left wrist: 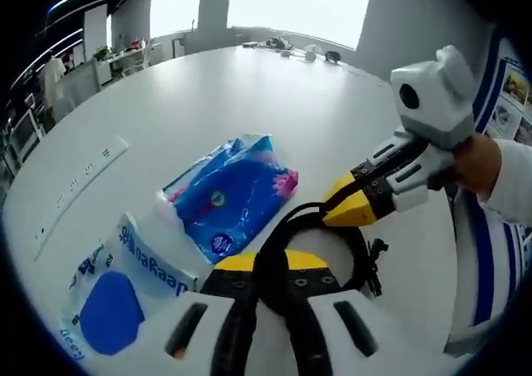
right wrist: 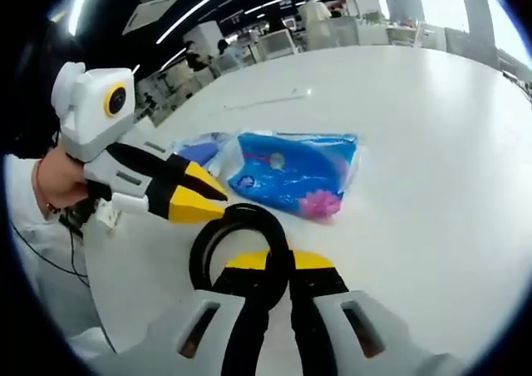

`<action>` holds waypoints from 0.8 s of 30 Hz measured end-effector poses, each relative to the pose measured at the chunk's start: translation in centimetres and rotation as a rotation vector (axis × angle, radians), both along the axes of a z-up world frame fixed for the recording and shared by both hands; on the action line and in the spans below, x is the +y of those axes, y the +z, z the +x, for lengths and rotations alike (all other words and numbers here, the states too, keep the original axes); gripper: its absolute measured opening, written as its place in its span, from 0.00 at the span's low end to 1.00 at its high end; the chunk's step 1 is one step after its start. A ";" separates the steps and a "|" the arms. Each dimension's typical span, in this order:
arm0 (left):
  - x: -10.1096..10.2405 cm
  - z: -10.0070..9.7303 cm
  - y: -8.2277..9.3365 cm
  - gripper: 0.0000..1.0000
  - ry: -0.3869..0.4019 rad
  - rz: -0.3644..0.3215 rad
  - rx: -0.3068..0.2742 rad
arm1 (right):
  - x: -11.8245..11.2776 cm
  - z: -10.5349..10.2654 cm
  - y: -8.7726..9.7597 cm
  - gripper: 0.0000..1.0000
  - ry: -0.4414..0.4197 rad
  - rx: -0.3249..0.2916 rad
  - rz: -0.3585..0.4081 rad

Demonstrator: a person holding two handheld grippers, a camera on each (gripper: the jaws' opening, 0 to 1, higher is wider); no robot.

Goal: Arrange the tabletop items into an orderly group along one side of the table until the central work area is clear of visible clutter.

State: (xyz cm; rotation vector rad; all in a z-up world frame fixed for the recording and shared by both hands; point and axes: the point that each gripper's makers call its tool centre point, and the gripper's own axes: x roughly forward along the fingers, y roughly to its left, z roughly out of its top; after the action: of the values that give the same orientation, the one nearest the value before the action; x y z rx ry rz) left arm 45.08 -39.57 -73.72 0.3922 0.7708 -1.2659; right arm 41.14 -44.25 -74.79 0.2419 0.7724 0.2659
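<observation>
A black cable loop (left wrist: 320,220) lies on the white table (left wrist: 249,93) between both grippers. My left gripper (left wrist: 272,264), with yellow tips, is shut on the loop's near side. The right gripper (left wrist: 339,208) comes in from the right, held by a hand, with its yellow tips closed on the loop's far side. In the right gripper view my right gripper (right wrist: 280,261) pinches the black loop (right wrist: 218,236), and the left gripper (right wrist: 212,201) meets it from the left. A blue packet with pink print (left wrist: 233,195) (right wrist: 291,172) lies just beyond the loop. A white-and-blue packet (left wrist: 116,289) (right wrist: 199,151) lies beside it.
A white power strip (left wrist: 79,185) lies along the table's left part. A short black plug end (left wrist: 378,251) sticks out of the loop. Small items (left wrist: 287,50) sit at the table's far edge. Desks and people (right wrist: 249,47) stand beyond the table. A sleeve (left wrist: 515,185) is at right.
</observation>
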 end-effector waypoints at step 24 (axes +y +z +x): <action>-0.3 -1.2 3.4 0.38 -0.022 -0.092 0.011 | -0.3 -0.9 3.3 0.24 -0.086 -0.086 0.036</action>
State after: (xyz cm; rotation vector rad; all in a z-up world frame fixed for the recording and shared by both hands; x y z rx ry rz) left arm 43.90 -39.88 -70.32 0.3205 0.7167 -1.3196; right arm 40.22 -44.60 -71.53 0.2957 0.6707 0.2074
